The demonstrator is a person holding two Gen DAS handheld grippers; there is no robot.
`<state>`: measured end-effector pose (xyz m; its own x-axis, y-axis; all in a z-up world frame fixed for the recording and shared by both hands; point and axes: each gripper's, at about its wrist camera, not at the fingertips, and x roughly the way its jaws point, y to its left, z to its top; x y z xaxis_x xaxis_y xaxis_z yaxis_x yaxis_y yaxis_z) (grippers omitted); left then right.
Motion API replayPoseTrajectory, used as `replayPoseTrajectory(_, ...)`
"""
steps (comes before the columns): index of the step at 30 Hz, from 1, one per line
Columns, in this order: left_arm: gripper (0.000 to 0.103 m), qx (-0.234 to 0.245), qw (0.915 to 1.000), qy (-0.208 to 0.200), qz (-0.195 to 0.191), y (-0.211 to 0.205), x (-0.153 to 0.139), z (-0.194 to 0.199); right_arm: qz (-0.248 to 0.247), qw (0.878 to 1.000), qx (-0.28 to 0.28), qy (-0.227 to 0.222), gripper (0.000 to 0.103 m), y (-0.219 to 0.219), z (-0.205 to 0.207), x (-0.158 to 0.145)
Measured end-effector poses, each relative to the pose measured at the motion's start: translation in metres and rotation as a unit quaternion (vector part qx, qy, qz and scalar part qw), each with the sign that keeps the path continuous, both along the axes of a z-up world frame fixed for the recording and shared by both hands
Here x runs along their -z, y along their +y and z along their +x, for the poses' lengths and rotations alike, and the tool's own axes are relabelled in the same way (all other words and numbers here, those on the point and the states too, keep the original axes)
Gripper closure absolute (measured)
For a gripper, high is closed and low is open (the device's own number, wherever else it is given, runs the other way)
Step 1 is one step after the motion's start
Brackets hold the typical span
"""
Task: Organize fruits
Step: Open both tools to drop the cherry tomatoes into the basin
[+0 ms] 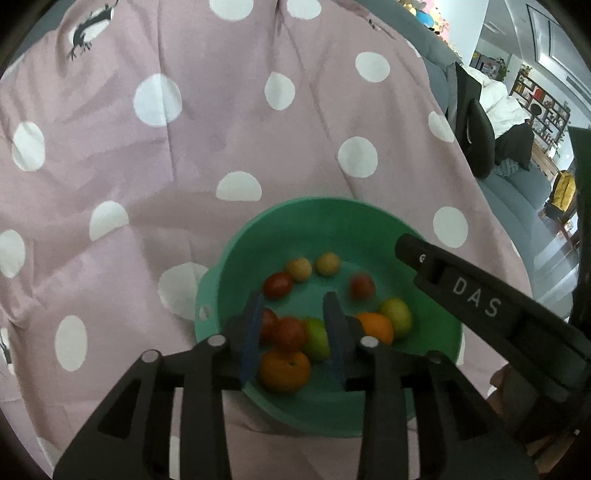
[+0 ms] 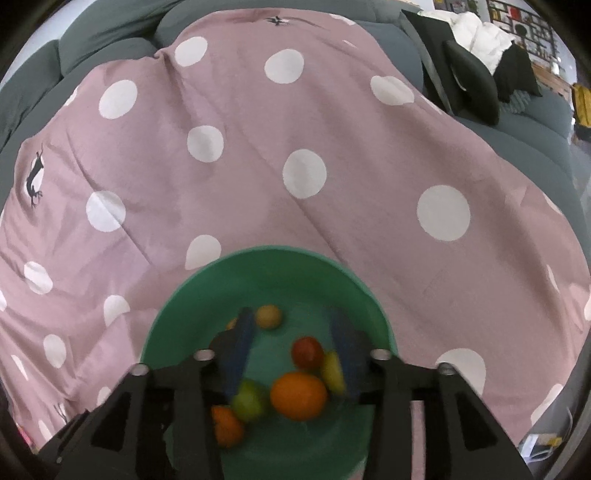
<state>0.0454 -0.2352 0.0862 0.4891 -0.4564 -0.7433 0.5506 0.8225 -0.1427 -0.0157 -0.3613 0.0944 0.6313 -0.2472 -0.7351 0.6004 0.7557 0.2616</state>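
Note:
A green plastic bowl (image 1: 354, 218) sits on a pink cloth with white dots and holds several small fruits: oranges (image 1: 284, 371), red tomatoes (image 1: 290, 332), green fruits (image 1: 397, 315) and yellow ones (image 1: 327, 263). My left gripper (image 1: 293, 306) is open and empty, hovering over the near side of the bowl above the fruits. My right gripper (image 2: 291, 328) is open and empty above the same bowl (image 2: 258, 258), with an orange (image 2: 298, 396) and a red tomato (image 2: 307, 351) between its fingers' lines. The right gripper's body (image 1: 476, 295) shows at the right of the left wrist view.
The pink dotted cloth (image 2: 258, 166) covers a grey sofa (image 2: 110, 33). Black and white cushions (image 2: 476, 85) lie at the far right. Room shelves (image 1: 539, 107) stand far behind.

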Motion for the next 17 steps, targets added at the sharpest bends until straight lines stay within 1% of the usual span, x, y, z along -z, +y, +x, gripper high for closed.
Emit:
replayPoseTrajectory(2,0.046,0.0,0.9999,-0.012,0.003,0.001,-0.006,-0.005,0.002,1.0,0.005,-0.008,0.053,-0.002,-0.004,-0.003)
replayPoseTrajectory(5,0.045,-0.006,0.9992,-0.038,0.009,0.003,-0.017,-0.014,-0.003,1.0,0.012,-0.019,0.052,-0.003,-0.012,-0.009)
replayPoseTrajectory(7,0.045,-0.003,0.9988,-0.049,-0.001,0.005,-0.022,-0.018,-0.006,1.0,0.016,-0.02,0.052,-0.005,-0.014,-0.011)
replayPoseTrajectory(9,0.045,-0.006,0.9985,-0.055,-0.003,0.007,-0.024,-0.02,-0.009,1.0,0.021,-0.021,0.052,-0.006,-0.015,-0.013)
replayPoseTrajectory(12,0.045,-0.008,0.9982,-0.06,0.004,0.007,-0.025,-0.022,-0.013,0.999,0.027,-0.019,0.052,-0.009,-0.015,-0.014)
replayPoseTrajectory(17,0.045,-0.006,0.9987,-0.049,-0.008,0.009,-0.027,-0.023,-0.017,0.999,0.03,-0.018,0.052,-0.01,-0.016,-0.016)
